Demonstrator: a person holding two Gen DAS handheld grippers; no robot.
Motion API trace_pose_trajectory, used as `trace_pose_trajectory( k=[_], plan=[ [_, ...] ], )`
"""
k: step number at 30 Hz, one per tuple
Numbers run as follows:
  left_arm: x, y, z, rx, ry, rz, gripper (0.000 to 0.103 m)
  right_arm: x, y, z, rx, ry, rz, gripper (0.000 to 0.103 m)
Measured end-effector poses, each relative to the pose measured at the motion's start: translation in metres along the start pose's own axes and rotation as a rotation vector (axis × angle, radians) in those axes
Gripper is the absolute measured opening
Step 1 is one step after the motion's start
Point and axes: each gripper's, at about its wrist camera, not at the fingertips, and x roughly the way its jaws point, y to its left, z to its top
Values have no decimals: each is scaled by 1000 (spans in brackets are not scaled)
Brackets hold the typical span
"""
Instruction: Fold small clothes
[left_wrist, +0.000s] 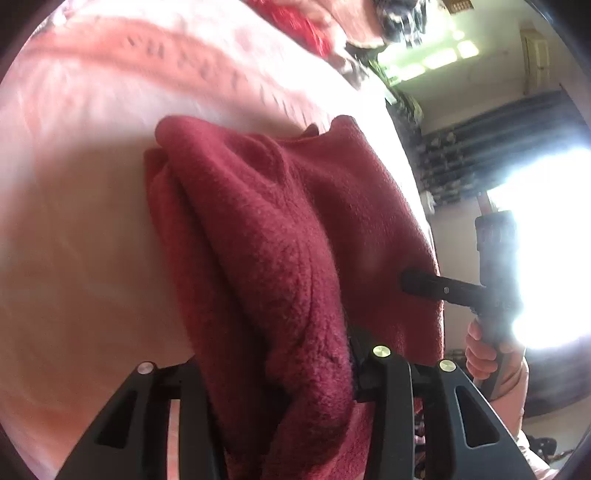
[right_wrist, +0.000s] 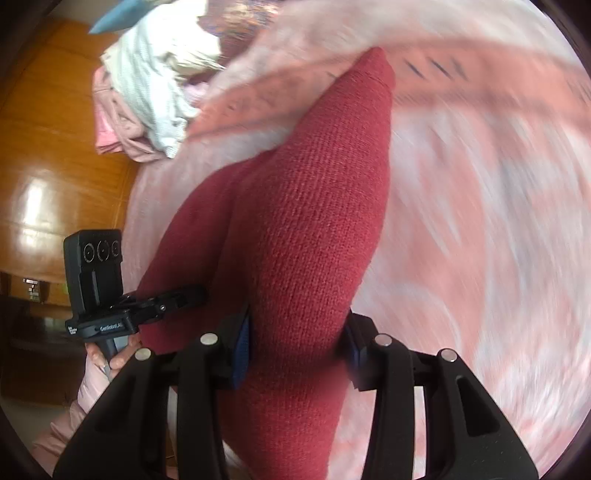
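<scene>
A dark red knitted garment (left_wrist: 277, 221) hangs bunched over the pink bedspread (left_wrist: 74, 221). In the left wrist view my left gripper (left_wrist: 273, 369) is shut on one thick fold of it at the bottom of the frame. The right gripper (left_wrist: 410, 280) pinches the garment's right edge. In the right wrist view my right gripper (right_wrist: 297, 347) has its blue pads pressed on the red garment (right_wrist: 314, 221), which runs up and away to a pointed end. There the left gripper (right_wrist: 192, 293) grips the cloth at the lower left. The bedspread (right_wrist: 480, 258) is blurred.
A pile of pale and pink clothes (right_wrist: 155, 92) lies at the bed's far left corner. Shiny wooden flooring (right_wrist: 55, 166) runs beside the bed. Another red item (left_wrist: 306, 26) sits at the bed's far end. A hand (left_wrist: 480, 350) holds the right gripper's handle near a bright window.
</scene>
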Motion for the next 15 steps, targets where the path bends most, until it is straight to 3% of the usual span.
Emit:
trace_pose_trajectory(
  k=[3,6,9,12,15],
  plan=[
    [33,5,-23,-23,30,34,48,17,-33,-23,20,15,-55,47],
    [50,18,-33,-37,-13,34,57,28,-57,-35,102,-12,20,60],
    [41,20,-40,-88,-39,21,60,22,-50,-43,82,-51,18,66],
    [23,11,-58,-80,-64,105,62,5,-40,-61,63,-75,13,72],
    [5,-10,-80,-9,-92,196,67,-5,-37,-86,49,-72,29,76]
  ],
)
